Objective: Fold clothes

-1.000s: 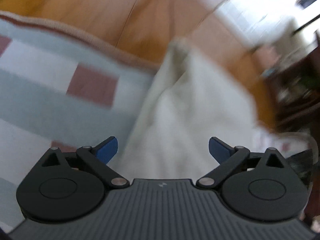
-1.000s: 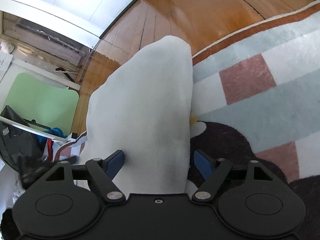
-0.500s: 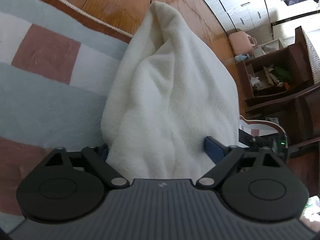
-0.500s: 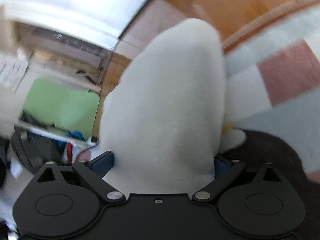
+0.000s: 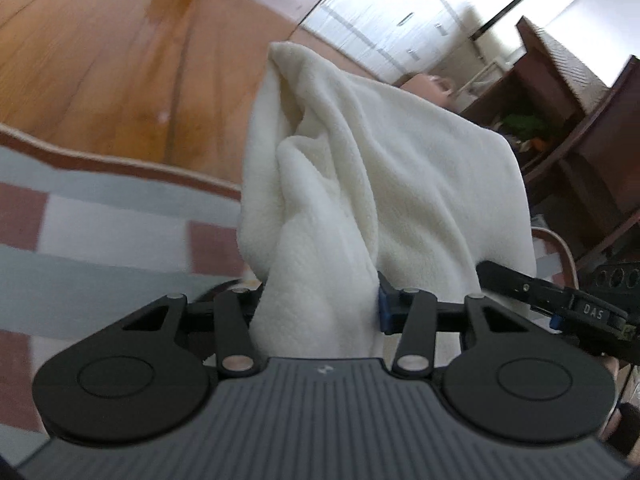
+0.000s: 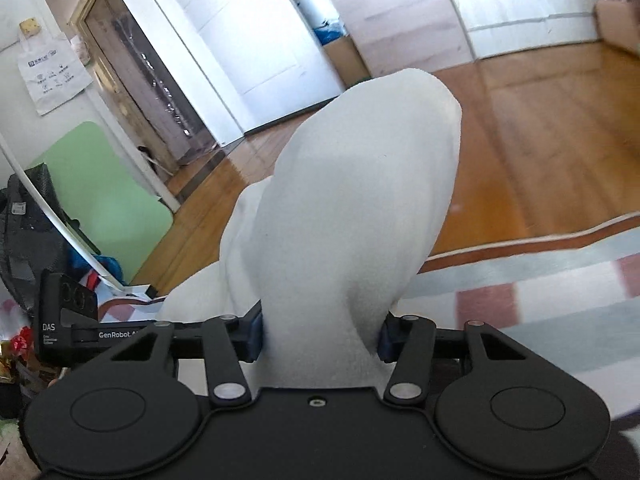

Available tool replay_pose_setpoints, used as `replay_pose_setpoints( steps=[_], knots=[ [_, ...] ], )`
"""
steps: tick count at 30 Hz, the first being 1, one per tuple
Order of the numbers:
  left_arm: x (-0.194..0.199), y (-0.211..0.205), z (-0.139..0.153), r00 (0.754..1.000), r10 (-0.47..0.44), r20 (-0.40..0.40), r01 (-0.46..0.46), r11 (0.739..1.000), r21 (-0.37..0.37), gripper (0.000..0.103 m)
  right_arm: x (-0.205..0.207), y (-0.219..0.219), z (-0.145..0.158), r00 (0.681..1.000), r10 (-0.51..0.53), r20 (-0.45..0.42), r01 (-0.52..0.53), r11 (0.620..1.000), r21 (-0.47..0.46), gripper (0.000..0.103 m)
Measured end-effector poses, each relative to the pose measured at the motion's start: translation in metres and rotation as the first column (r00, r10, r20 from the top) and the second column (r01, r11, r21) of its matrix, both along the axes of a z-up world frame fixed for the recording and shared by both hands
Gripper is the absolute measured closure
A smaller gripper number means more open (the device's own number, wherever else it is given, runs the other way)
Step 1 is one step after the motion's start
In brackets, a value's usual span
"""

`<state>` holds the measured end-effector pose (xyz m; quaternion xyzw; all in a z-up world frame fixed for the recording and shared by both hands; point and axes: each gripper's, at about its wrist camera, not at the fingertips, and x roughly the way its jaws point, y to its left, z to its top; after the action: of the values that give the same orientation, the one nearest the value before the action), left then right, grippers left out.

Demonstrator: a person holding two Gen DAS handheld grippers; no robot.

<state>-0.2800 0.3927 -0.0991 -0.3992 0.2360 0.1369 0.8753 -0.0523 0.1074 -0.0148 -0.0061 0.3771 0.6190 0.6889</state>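
bright daylight, glaring white background, blurred floor, strong fisheye bending.

White fleece garment (image 5: 360,184) sits between the left tongs (image 5: 320,304) and between the right tongs (image 6: 322,332). Checked woven rug (image 5: 100,232) lies beneath; wooden plank floor (image 5: 100,60) extends behind it.

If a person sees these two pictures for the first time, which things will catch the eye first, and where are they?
The eye goes first to the white fleece garment, which fills the middle of both views and rises from the closed jaws. The left hand-held gripper and the right hand-held gripper each pinch a bunch of it at the bottom. Behind lie a checked rug and the wooden floor.
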Motion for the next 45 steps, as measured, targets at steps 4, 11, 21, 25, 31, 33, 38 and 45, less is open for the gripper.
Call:
replay_pose_setpoints(
  steps=[4,11,21,25,31,33,38,45],
  knots=[
    [0.018,-0.022,0.017,0.998,-0.049,0.044,0.05,0.999,-0.015,0.058,-0.002,-0.038,0.035,0.997,-0.045,0.067,0.047,0.999,-0.016,0.046],
    [0.028,-0.074,0.07,0.986,-0.119,0.113,0.114,0.992,0.054,0.059,-0.003,-0.113,0.097,0.986,-0.147,0.082,0.145,0.989,0.036,0.046],
    [0.072,-0.138,0.131,0.974,-0.181,0.138,0.163,0.978,0.133,0.059,0.016,-0.191,0.137,0.963,-0.26,0.075,0.249,0.96,0.129,0.046],
    [0.111,-0.162,0.14,0.973,-0.199,0.116,0.182,0.972,0.147,0.06,0.032,-0.21,0.146,0.948,-0.304,0.097,0.292,0.949,0.121,0.047],
    [0.152,-0.183,0.122,0.972,-0.222,0.073,0.214,0.971,0.101,0.059,0.073,-0.241,0.124,0.939,-0.344,0.006,0.342,0.935,0.096,0.046],
    [0.17,-0.19,0.11,0.977,-0.208,0.047,0.204,0.976,0.083,0.06,0.087,-0.245,0.107,0.935,-0.353,-0.025,0.353,0.932,0.082,0.047],
    [0.223,-0.195,0.073,0.974,-0.226,-0.018,0.226,0.973,0.041,0.062,0.134,-0.242,0.07,0.907,-0.402,-0.128,0.408,0.913,0.023,0.047],
    [0.312,-0.199,0.032,0.948,-0.29,-0.133,0.296,0.955,0.028,0.062,0.204,-0.245,0.021,0.829,-0.488,-0.275,0.492,0.869,-0.056,0.049]
  ],
)
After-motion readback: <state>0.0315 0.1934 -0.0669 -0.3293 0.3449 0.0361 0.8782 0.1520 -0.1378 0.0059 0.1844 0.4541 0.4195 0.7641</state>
